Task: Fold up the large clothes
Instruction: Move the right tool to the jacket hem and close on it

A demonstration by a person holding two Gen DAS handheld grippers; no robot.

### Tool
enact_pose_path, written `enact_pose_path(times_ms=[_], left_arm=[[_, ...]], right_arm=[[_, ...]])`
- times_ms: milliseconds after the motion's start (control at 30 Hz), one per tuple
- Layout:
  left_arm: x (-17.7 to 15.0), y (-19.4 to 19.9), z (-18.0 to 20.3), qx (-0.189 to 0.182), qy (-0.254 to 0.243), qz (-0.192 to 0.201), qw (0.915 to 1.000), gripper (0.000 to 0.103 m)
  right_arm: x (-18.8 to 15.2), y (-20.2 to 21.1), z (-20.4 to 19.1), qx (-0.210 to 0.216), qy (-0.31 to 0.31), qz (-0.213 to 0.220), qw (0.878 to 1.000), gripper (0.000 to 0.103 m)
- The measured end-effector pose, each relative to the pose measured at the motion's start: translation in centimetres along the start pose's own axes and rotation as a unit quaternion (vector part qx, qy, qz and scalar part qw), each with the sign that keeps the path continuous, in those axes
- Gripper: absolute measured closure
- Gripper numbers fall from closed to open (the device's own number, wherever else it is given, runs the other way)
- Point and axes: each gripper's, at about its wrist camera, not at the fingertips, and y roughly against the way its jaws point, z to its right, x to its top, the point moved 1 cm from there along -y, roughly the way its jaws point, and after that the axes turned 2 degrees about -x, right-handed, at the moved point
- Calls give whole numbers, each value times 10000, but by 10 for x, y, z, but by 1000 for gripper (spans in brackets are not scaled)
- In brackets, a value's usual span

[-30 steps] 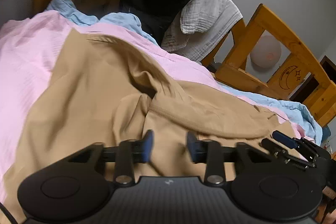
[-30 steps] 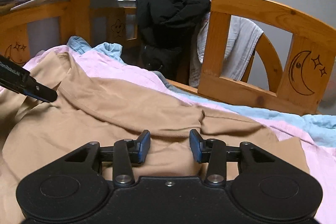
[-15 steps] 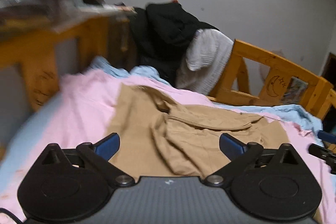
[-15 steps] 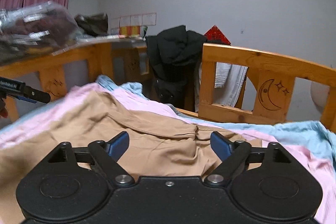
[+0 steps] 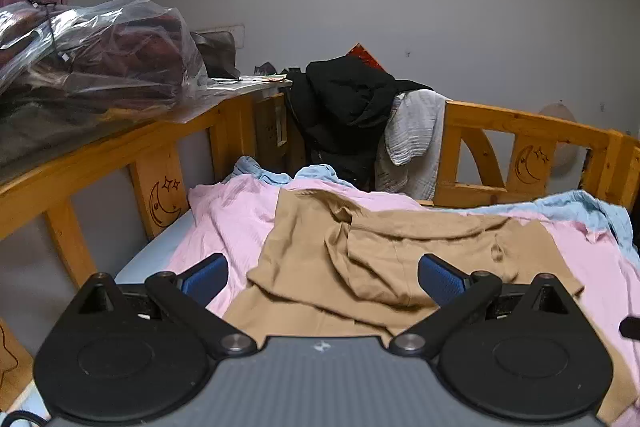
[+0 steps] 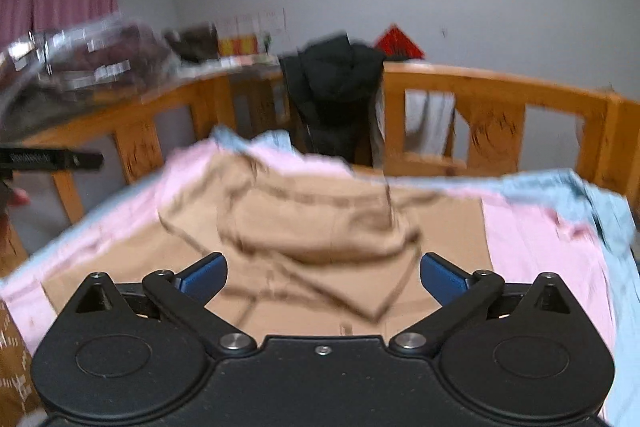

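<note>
Left hand-held gripper (image 5: 322, 277): jaws spread wide, holding nothing, above the near edge of the tan garment (image 5: 360, 259). Right hand-held gripper (image 6: 322, 277): also spread wide and empty; view blurred. Garment lies rumpled, partly folded over itself, on pink sheet (image 5: 228, 223) on the bed. Black jacket (image 5: 344, 107) draped over wooden rail (image 5: 520, 123) at 12 o'clock.
</note>
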Motion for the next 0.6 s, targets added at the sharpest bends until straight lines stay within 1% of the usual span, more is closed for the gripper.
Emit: enact_pose_path(times_ms=[67, 133, 200, 367, 500, 600], left_arm=[[-21, 1, -5, -48, -83, -83, 9999, 0], [-42, 2, -11, -121, -256, -293, 9992, 0], [-62, 3, -18, -222, -487, -567, 9970, 0], [-102, 9, -27, -386, -899, -929, 9909, 0], [-121, 7, -22, -513, -1138, -1143, 9856, 0], [-130, 3, -12, -687, -1297, -1268, 9810, 0]], right_arm=[[-18, -2, -8, -25, 151, -313, 9994, 1], [-40, -5, -19, -19, 505, -652, 9966, 1], [-59, -6, -30, -22, 931, -859, 9919, 1], [-98, -13, -54, -209, 2013, -1077, 9734, 1], [-120, -23, -59, -199, 2333, -1362, 9626, 1], [-134, -33, -62, -362, 2649, -1426, 9530, 3]])
